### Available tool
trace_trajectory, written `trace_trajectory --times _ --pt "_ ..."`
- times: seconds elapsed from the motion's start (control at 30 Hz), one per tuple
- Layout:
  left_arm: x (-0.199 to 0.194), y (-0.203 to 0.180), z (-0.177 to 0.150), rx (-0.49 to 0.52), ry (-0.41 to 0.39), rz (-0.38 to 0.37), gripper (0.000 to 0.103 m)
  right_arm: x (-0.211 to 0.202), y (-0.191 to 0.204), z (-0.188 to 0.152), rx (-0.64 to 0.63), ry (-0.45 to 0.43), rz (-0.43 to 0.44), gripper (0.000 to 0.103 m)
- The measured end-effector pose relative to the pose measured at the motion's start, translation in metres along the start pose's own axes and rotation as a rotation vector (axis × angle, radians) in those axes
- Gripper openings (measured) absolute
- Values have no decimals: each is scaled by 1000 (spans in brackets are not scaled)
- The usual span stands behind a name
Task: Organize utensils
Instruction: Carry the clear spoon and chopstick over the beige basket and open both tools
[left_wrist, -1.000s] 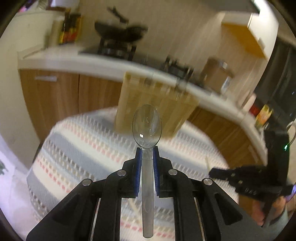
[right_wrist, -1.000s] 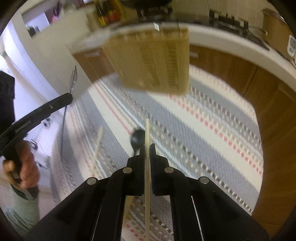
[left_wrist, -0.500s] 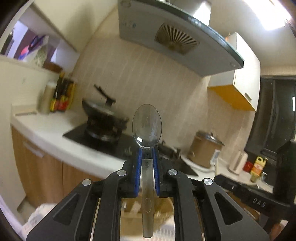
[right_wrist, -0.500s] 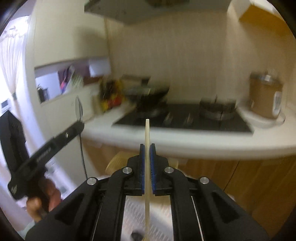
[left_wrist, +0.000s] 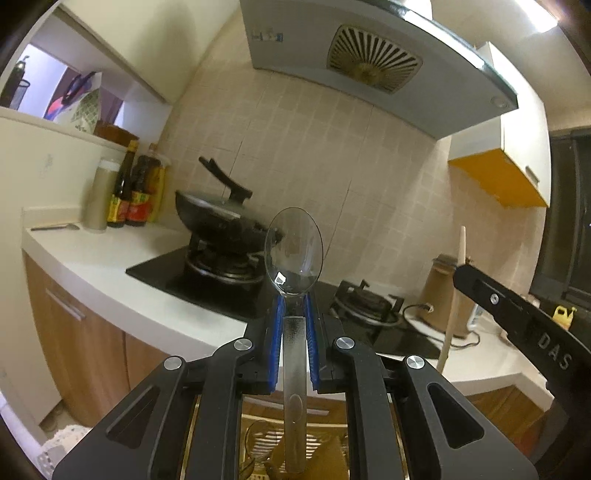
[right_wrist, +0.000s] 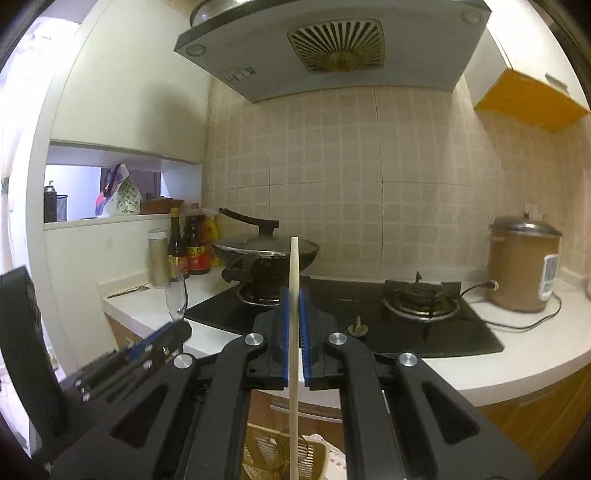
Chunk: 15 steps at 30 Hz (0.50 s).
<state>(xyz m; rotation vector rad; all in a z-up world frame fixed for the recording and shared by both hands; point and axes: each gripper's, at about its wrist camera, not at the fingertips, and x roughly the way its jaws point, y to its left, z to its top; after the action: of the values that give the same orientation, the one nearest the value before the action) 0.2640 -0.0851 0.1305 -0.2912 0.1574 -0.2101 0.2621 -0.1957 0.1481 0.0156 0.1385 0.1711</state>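
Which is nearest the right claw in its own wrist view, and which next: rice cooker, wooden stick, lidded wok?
1. wooden stick: clamped in the right claw.
2. lidded wok: on the left burner, just beyond.
3. rice cooker: far right on the counter.

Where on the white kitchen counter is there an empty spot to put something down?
The white counter is bare between the sauce bottles and the black stove, past a small utensil lying near the bottles. The front strip right of the stove looks free too. It is crowded around the rice cooker and its cord.
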Motion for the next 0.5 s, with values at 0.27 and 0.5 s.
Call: trace_trajectory --times 0.27,0.5 --pt "14 0 -26 32 23 23 10 17 -12 -40 31 49 19 4" --pt "-1 2 -28 71 40 6 29 -2 -21 -44 109 67 59 10"
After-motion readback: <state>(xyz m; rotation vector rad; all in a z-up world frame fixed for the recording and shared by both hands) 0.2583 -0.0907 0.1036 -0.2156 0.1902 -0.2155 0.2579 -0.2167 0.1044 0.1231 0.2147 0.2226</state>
